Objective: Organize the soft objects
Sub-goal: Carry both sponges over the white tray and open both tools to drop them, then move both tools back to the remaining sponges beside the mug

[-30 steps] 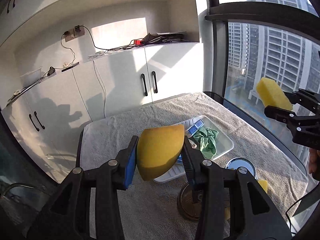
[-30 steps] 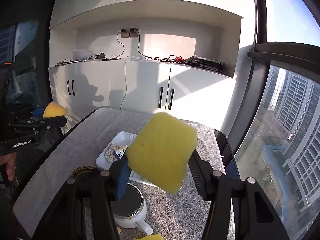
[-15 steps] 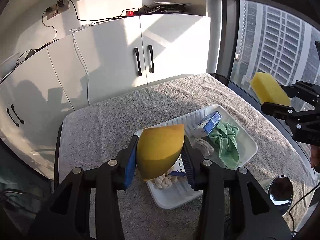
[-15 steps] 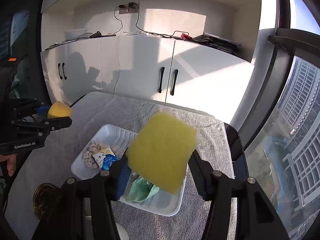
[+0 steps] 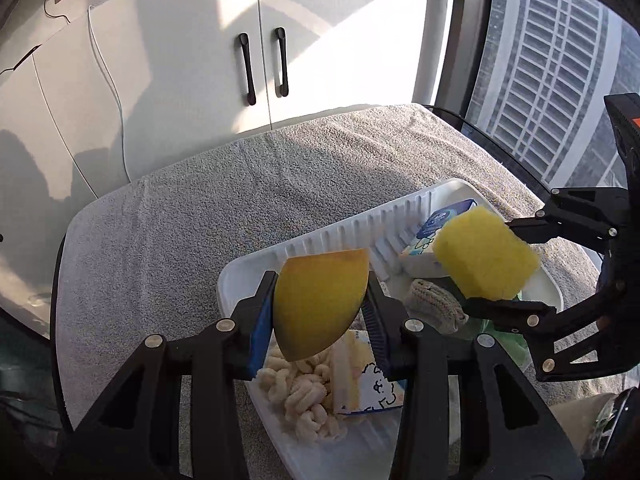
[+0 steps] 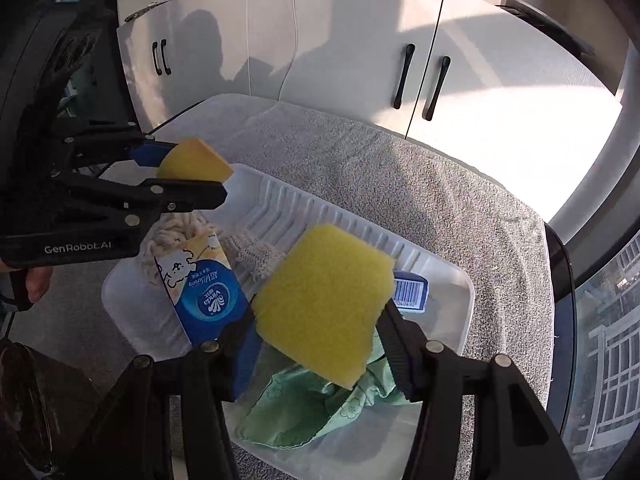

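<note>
My left gripper [image 5: 320, 300] is shut on an orange-yellow wedge sponge [image 5: 318, 304], held above the left end of a white ribbed tray [image 5: 332, 236]. My right gripper [image 6: 320, 312] is shut on a yellow rectangular sponge [image 6: 326, 304] above the tray's [image 6: 452, 320] right half. In the left wrist view that sponge [image 5: 486, 258] and the right gripper [image 5: 492, 264] hang over the tray. The right wrist view shows the left gripper [image 6: 200, 176] with its wedge [image 6: 194, 162]. The tray holds a cream rope knot [image 5: 300, 396], tissue packs [image 6: 204, 292], a beige knit piece [image 5: 434, 304] and a green cloth [image 6: 304, 408].
The tray lies on a grey towel [image 5: 240, 200] that covers the table. White cabinets [image 5: 260, 40] stand behind the table. A window [image 5: 560, 80] runs along the right side. A dark round object [image 6: 24, 392] sits at the towel's near left.
Both grippers have come down and in over the tray with their sponges; the right one has swung in from the window side. The tray now fills the lower part of both views.
</note>
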Available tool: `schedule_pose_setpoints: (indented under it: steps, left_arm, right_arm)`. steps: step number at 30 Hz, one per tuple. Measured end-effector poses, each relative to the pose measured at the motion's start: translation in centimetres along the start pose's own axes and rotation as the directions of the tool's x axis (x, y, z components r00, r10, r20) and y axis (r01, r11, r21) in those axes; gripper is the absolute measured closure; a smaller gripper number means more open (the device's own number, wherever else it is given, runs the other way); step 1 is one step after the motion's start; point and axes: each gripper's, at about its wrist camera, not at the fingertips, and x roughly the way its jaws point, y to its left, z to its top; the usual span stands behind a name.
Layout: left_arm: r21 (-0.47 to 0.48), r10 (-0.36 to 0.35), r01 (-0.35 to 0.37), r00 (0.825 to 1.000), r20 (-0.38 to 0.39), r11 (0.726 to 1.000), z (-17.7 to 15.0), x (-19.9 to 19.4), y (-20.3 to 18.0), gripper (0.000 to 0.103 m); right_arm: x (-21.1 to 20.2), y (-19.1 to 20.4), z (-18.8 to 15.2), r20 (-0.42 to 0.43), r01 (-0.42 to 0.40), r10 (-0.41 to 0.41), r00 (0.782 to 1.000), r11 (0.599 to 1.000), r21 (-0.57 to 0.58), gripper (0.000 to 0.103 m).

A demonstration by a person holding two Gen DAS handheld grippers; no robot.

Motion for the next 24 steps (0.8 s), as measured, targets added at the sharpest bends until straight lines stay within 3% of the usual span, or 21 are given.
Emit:
schedule_pose_setpoints:
  steps: [5, 16, 21, 23, 24]
  left_arm:
    - [0.013, 0.008, -0.007, 0.999, -0.036, 1.0, -0.8, 2.6, -0.1, 0.064]
    - [-0.003, 0.005, -0.005, 0.999, -0.045, 1.0, -1.8, 4.0, 0.3, 0.062]
    - [-0.014, 0.024, -0.025, 0.999, -0.036, 1.0, -1.9, 3.9, 0.5, 0.043]
    - [-0.017, 0.025, -0.026, 0.999, -0.033, 1.0, -2.0, 3.9, 0.6, 0.024]
    - [-0.021, 0.022, -0.022, 0.999, -0.03, 1.0, -2.0, 3.9, 0.7, 0.023]
  right_arm:
    - [1.9, 1.1, -0.2, -0.024, -0.025, 0.023, 0.999, 0.996, -0.082, 0.045]
    - [3.4, 1.2, -0.8, -0.044, -0.051, 0.047, 0.998, 0.994, -0.093, 0.049]
    - [3.2, 0.9, -1.0, -0.04, -0.042, 0.039, 0.998, 0.995, -0.086, 0.045]
    - [3.1, 1.0, -0.9, -0.037, -0.031, 0.028, 0.999, 0.995, -0.092, 0.042]
    - [3.0, 1.0, -0.9, -0.036, -0.027, 0.024, 0.999, 0.995, -0.095, 0.04]
